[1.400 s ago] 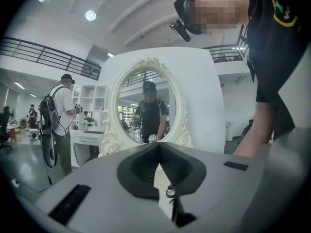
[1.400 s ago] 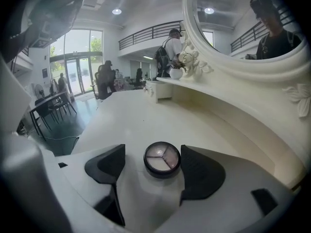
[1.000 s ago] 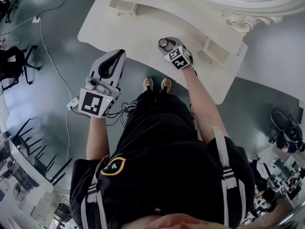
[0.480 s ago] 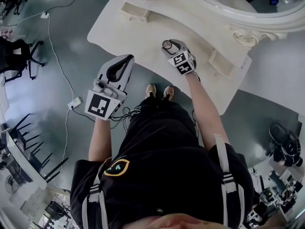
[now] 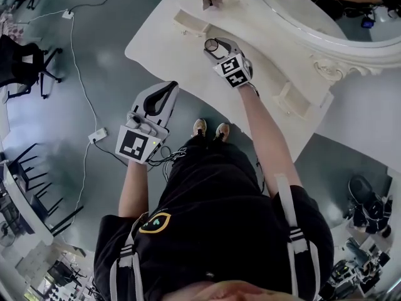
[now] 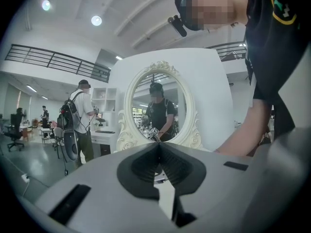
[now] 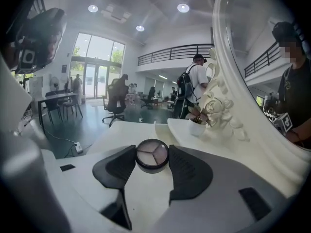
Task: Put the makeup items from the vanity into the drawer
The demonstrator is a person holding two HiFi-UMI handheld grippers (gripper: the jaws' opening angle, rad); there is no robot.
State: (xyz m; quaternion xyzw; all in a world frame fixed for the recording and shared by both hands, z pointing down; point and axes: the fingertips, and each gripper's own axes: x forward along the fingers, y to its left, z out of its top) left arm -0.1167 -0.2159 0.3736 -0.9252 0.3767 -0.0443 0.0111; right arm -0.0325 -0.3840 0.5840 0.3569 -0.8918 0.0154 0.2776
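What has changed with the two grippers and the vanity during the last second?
The right gripper, shut on the round three-pan makeup compact, has carried it across the vanity top toward the small drawer box at the left end. Nothing was taken hold of or let go. The left gripper stays shut and empty, beyond the vanity's front edge.

No legible text, labels, numbers anywhere.
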